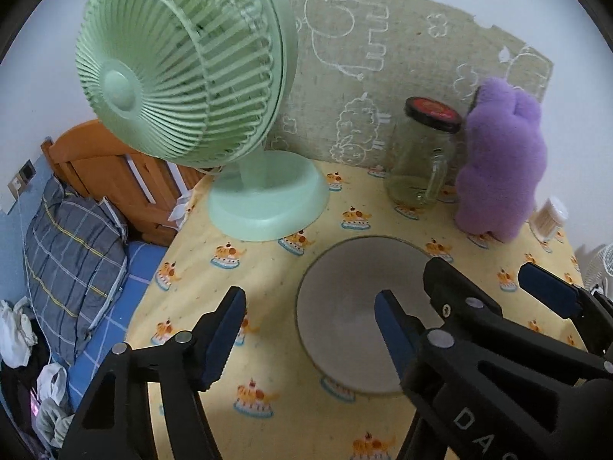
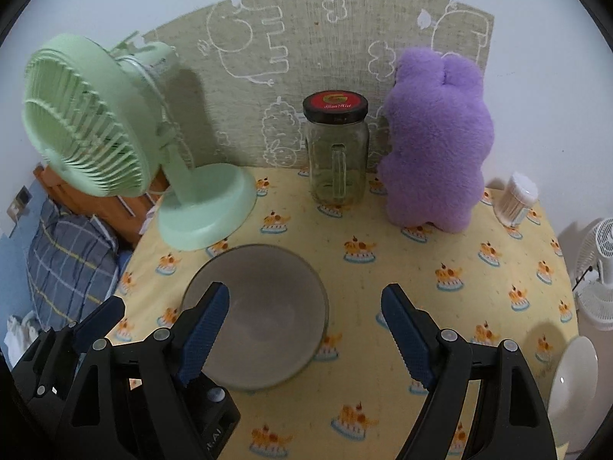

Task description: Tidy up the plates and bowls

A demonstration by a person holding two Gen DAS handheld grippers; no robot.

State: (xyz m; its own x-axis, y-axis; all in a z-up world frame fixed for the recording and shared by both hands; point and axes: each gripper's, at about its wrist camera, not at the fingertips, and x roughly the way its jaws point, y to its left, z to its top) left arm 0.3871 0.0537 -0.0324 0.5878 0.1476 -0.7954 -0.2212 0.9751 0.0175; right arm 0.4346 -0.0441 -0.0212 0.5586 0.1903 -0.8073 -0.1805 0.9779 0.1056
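1. The table (image 2: 440, 295), covered in a yellow cloth printed with small cat-and-cake figures, fills the near and middle ground of both wrist views; a bed with a checked pillow (image 1: 72, 253) lies off its left edge.
2. A pale green desk fan (image 1: 184, 61) stands at the far left of the table, its round base (image 2: 207, 211) just beyond the bowl.
3. A purple plush toy (image 2: 436, 145) stands at the far right, against the patterned wall panel (image 2: 306, 38).
4. The grey bowl (image 2: 264, 314) sits upright on the cloth, near and left of centre in the right wrist view, with nothing visible inside it.
5. A clear glass jar (image 2: 337, 165) with a handle and a dark lid with a red top stands between the fan and the plush toy, just beside the toy.
6. The left gripper (image 1: 310, 326) is open with nothing between its fingers; its right finger (image 1: 394, 329) reaches over the bowl (image 1: 345, 299), the other over bare cloth to the left. I cannot tell whether it touches the bowl.
7. The right gripper (image 2: 306, 329) is also open and holds nothing; its left finger (image 2: 203, 329) overlaps the bowl's near left rim, and contact cannot be told.
8. A white dish (image 2: 574, 375) rests at the near right edge of the table.
9. A small clear tub of cotton swabs (image 2: 517, 199) stands at the far right, near the toy.
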